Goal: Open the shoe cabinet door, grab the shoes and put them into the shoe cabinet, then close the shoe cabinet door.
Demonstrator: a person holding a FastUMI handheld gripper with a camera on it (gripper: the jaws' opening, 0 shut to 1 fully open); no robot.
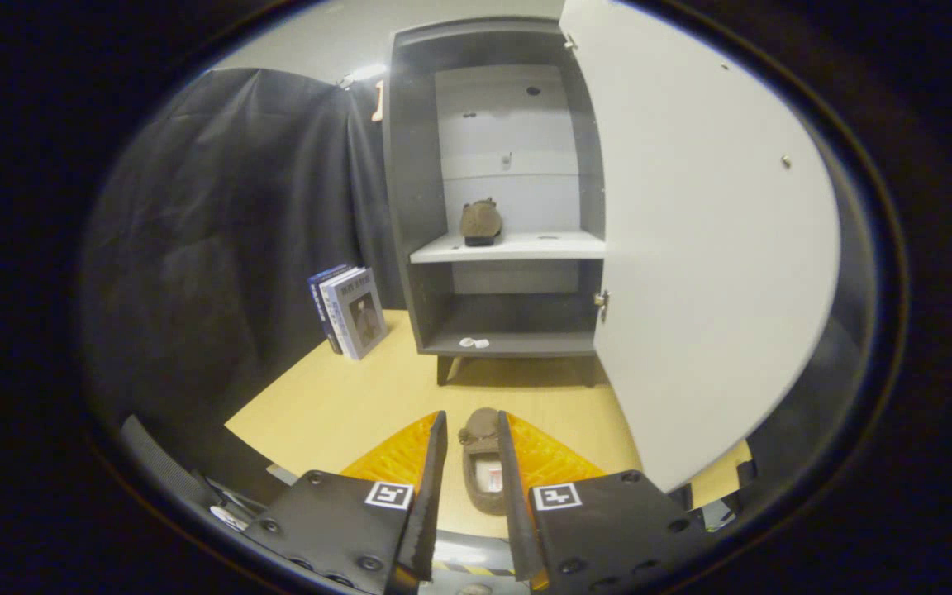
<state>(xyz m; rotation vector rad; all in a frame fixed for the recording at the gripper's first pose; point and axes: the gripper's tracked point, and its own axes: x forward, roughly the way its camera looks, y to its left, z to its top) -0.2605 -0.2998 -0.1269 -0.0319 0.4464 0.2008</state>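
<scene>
Shoe (483,463) framed between parted tool (471,471) fingers for grasping; mate (480,221) already shelved behind open cabinet door (707,248).

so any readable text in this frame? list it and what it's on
None readable.
Books beside the cabinet: cover print too small.
Shoe between the fingers: insole label blurred.
Gripper: square coded markers, no words.
Scrap on the bottom shelf: too small.

Nothing legible; the print on the books (349,310) is too small.
</scene>
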